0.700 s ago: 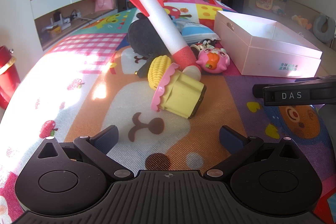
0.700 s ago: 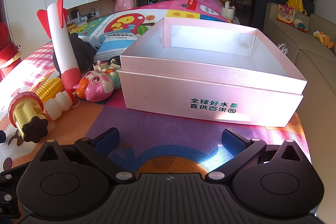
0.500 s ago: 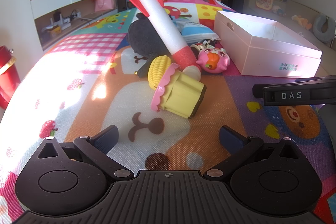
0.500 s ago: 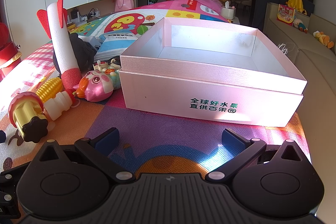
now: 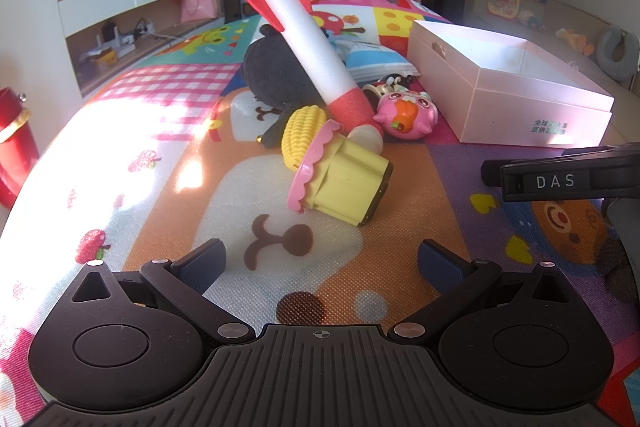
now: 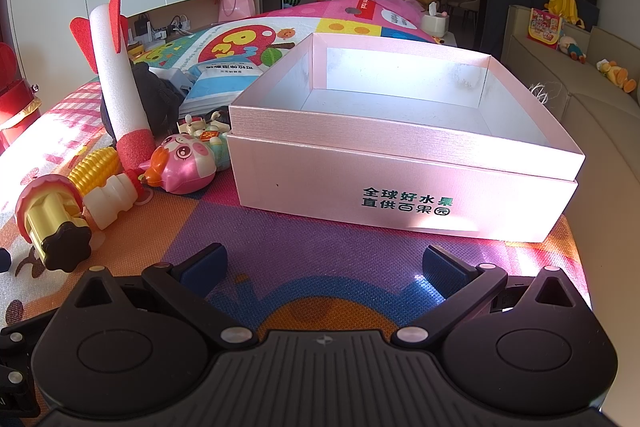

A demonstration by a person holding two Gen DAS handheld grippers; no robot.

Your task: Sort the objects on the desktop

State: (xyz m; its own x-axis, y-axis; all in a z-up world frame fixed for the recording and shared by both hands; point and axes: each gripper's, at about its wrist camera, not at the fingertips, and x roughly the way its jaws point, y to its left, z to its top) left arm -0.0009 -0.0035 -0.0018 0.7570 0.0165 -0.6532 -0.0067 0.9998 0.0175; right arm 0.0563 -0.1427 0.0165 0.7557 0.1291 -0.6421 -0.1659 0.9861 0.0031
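Both tools are held low over the colourful play mat point(image 5: 168, 187), tilted down at it. The left gripper point(image 5: 320, 265) is spread wide, nothing caught between its blue pads. The right gripper point(image 6: 323, 263) is spread just as wide, and nothing is gripped there either.

Ahead of the left gripper a heap of toys is seen: a yellow toy with a pink frill point(image 5: 340, 175) lies on its side nearest, a toy corn cob point(image 5: 302, 135) is pressed against it, and a white foam rocket point(image 5: 304, 39) with red fins is propped at a slant across a dark plush point(image 5: 272, 75). A pink pig toy point(image 5: 406, 113) is tucked just beside the rocket's red tip.

Directly ahead of the right gripper an open pink box point(image 6: 400, 179) is found, nothing visible inside, with the pig toy touching its left corner.
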